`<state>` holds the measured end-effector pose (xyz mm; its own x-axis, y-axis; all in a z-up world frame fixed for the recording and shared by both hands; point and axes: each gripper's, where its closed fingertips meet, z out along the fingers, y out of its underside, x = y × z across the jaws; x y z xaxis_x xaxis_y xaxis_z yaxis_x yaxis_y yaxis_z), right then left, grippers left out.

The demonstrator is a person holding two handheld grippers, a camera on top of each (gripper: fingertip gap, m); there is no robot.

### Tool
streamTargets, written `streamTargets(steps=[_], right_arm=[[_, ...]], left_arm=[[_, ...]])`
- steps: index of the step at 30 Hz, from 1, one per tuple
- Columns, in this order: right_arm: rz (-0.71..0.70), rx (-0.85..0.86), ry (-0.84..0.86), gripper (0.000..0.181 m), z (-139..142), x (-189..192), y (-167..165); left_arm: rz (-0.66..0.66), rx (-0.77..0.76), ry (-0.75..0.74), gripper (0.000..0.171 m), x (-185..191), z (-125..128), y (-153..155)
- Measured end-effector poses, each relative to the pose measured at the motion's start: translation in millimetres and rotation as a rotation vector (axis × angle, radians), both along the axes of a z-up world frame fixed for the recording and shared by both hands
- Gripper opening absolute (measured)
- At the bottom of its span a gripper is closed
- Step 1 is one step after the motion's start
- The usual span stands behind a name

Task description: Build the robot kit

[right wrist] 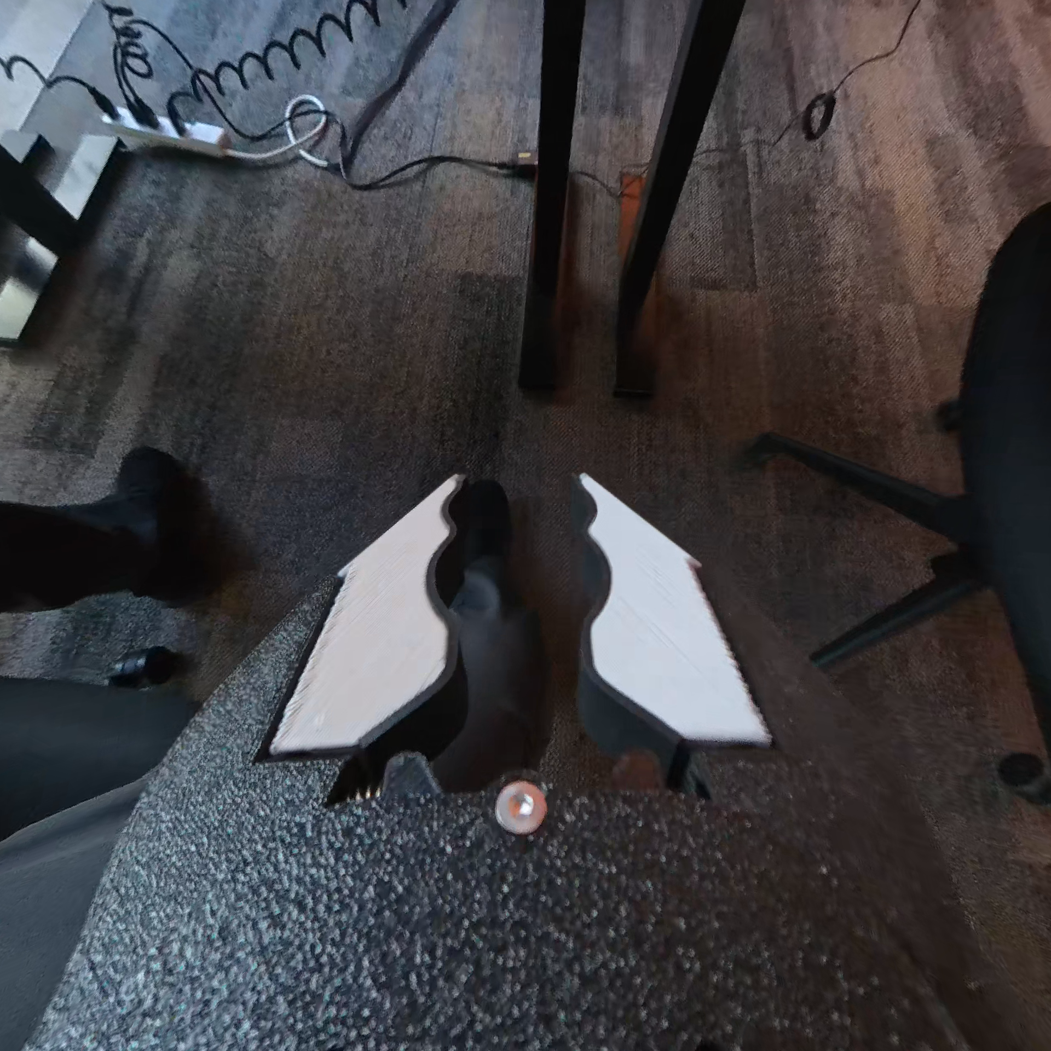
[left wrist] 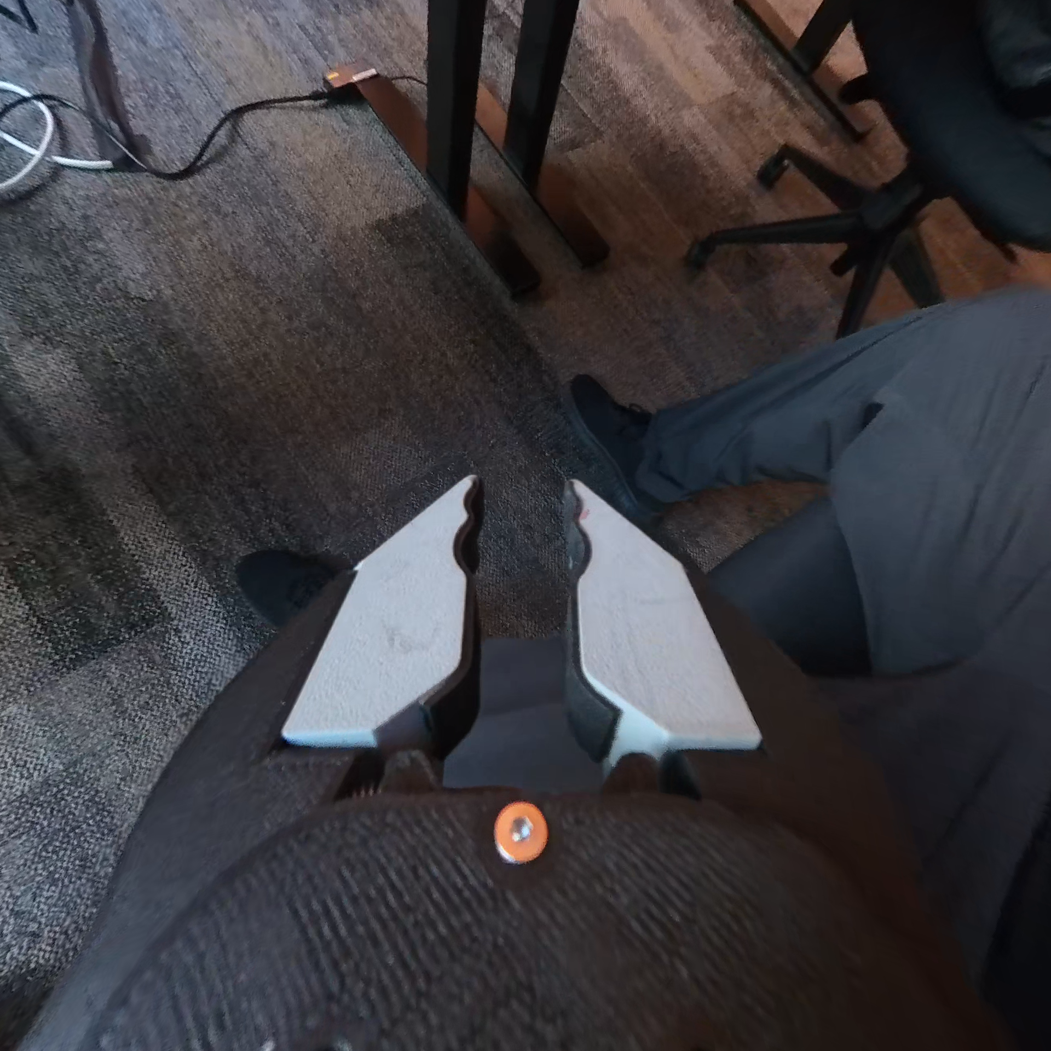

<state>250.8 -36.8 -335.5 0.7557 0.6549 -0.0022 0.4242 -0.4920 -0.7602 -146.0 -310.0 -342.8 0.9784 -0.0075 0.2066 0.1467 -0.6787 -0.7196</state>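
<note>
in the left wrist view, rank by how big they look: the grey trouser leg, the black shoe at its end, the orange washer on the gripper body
1. grey trouser leg
2. black shoe
3. orange washer, smallest even though it sits nearest the camera

Left tongs (left wrist: 524, 483) matt white plastic faces, black rubbery inner lining, right tongs (right wrist: 518, 480) ridged white plastic, pebbled black housing, carpet (left wrist: 227, 352) rough grey woven pile, counter legs (right wrist: 549, 199) at 12 o'clock smooth black metal, trousers (left wrist: 910, 455) matt grey cloth.
</note>
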Motion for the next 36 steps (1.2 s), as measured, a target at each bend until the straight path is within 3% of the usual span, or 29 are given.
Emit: streamTargets(steps=[6,10,12,14,18,22,25,28,32,36], right_arm=[[0.124,-0.127,-0.051,0.038,-42,-39,11],[0.264,-0.196,-0.1,0.04,-87,-120,56],[0.313,-0.357,-0.11,0.04,-139,-171,82],[0.29,-0.502,-0.168,0.038,-213,-207,109],[0.097,-0.636,-0.317,0.024,-371,-220,160],[-0.12,-0.77,-0.219,0.026,-463,-225,180],[-0.19,-0.805,-0.137,0.025,-499,-237,190],[-0.255,-0.825,-0.135,0.023,-530,-244,196],[-0.333,-0.827,-0.095,0.018,-557,-259,206],[-0.348,-0.781,-0.162,0.02,-587,-259,212]], left_arm=[[-0.034,-0.022,0.004,0.024,8,-9,5],[-0.02,-0.005,0.016,0.024,3,-7,10],[-0.001,-0.005,0.024,0.024,-1,-11,14],[0.013,-0.022,-0.003,0.025,0,-17,20],[0.033,-0.011,-0.028,0.027,-1,-23,42],[0.017,-0.081,0.035,0.024,-16,-41,66],[-0.009,-0.14,0.085,0.022,-36,-53,77],[0.007,-0.09,0.085,0.021,-62,-48,90],[-0.001,-0.103,-0.002,0.003,-84,-54,112],[-0.055,-0.105,0.026,0.0,-90,-57,127]])
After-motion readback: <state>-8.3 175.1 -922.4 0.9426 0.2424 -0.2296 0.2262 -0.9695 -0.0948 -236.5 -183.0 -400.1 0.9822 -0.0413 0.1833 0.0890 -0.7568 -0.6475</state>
